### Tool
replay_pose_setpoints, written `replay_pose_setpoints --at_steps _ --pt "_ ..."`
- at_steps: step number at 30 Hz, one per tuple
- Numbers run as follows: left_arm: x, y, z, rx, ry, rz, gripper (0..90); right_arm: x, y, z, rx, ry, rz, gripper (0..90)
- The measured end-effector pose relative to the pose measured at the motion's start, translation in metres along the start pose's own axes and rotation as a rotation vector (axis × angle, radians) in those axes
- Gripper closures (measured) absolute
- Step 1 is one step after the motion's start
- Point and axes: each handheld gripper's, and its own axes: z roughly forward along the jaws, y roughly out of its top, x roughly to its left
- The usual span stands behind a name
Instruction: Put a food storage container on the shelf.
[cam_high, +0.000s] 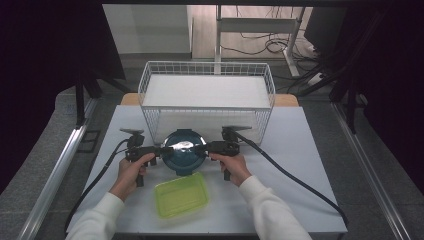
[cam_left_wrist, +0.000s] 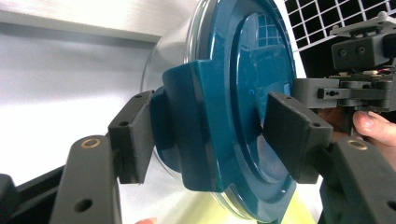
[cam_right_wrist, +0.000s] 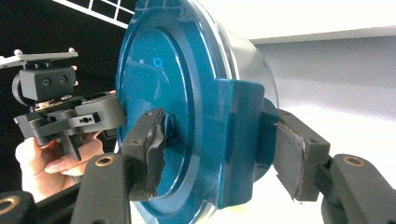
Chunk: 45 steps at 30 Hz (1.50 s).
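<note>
Teal lid on a clear round container (cam_high: 184, 151), that's what I've got between both grippers, near the middle of the white table (cam_high: 300, 150), just in front of the wire basket (cam_high: 207, 92). Left gripper (cam_high: 159, 150) comes at it from the left side, right gripper (cam_high: 206, 148) from the right, both pointing inward twd each other w/ the container between them.

Left gripper view: my jaws straddle the lid's side clip (cam_left_wrist: 196, 126), one pad on the outer top face of the lid, the other on the clear body side behind the clip. Pads look pressed on, so it's clamped on the container. The container appears sideways here, lid face (cam_left_wrist: 261, 79) twd the right of frame, and the other gripper w/ my fingertip sits beyond it.

Right gripper view: same story on the opp. side. One pad sits on the lid's top face (cam_right_wrist: 154, 93), the other behind the clip on the body, both touching. So the right one is gripping the container too. The pad rubber on both jaws looks worn and ragged.

Lime-green rectangular tub (cam_high: 181, 195) sits on the table nearer to me, just beside the round container, betw. my two forearms. White sleeves come in from the bottom edge. Cables trail off each gripper, left one toward the table's left front edge, right one off to the right.
</note>
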Motion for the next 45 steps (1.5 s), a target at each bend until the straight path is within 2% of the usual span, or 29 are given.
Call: replay_pose_setpoints --at_steps 4,12,26,45 --pt "-0.002 0.000 -0.001 0.004 -0.010 0.004 37.1 0.002 0.001 -0.004 -0.011 -0.008 -0.011 40.3" --pt "-0.011 0.002 -0.002 0.002 -0.002 0.040 38.2 0.008 0.003 -0.012 -0.047 -0.017 -0.046 41.1" --pt "-0.030 0.014 -0.008 -0.030 -0.018 0.086 39.7 0.019 0.010 -0.028 -0.099 0.004 -0.092 41.2" --pt "-0.060 0.004 -0.017 -0.042 -0.054 0.123 40.4 0.041 -0.001 -0.062 -0.119 -0.018 -0.152 41.2"
